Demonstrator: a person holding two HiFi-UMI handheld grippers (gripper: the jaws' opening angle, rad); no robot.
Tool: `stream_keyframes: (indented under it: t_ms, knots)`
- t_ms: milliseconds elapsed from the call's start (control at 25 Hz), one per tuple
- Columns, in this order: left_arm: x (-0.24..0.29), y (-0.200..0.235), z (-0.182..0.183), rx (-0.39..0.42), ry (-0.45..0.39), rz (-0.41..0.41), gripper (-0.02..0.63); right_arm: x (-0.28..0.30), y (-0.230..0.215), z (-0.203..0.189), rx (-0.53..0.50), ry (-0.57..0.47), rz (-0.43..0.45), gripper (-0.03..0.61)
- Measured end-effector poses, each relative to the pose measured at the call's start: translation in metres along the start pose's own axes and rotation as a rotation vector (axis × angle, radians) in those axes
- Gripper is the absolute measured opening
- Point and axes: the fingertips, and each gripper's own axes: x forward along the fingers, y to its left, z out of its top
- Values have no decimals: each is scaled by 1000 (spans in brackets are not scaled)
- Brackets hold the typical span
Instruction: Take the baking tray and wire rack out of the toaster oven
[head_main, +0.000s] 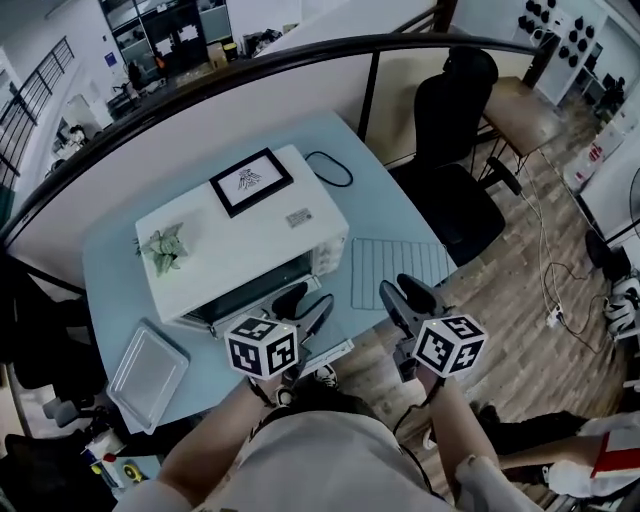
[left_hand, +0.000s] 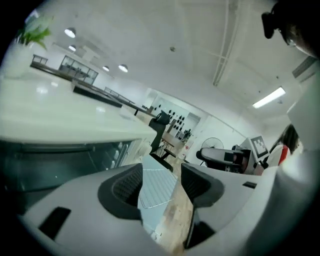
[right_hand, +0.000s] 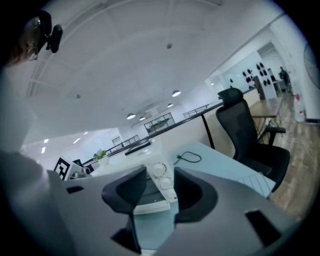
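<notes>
1. Toaster oven (head_main: 245, 240): white, standing at the middle of the pale blue bench (head_main: 110, 270). A black picture frame (head_main: 251, 181) and a small plant (head_main: 165, 248) lie on its top.
2. Baking tray (head_main: 147, 374): out of the oven, flat on the bench left of it, near the front corner.
3. Wire rack (head_main: 398, 270): out of the oven, flat on the bench just to its right.
4. Left claw (head_main: 305, 305): held above the bench in front of the oven, jaws moderately apart and empty. The rack shows through the gap in the left gripper view.
5. Right claw (head_main: 403, 293): held beside the rack's near edge, jaws narrowly apart and empty. The oven's knobs show between them.
6. Black cable (head_main: 330, 167): looped on the bench behind the oven.
7. Black office chair (head_main: 455, 150): on the floor beyond the bench.
</notes>
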Motion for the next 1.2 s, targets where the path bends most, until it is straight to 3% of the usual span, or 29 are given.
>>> stream_keyframes:
  t_ms: [320,680,920,1200]
  knots:
    - [-88,-6,68,211,-197,85,160,-2,105,57,-224,-93,195,115]
    - [-180,0,126,371,-351,222,101,-12,196,104,-357,-201,363,35]
    - [-238,0,145,429,-411,356,51,-16,241,117,-381,-223,475,3]
    - [-278,-4,144,474,-479,412,20,-7,280,104,-454,-190,590,3]
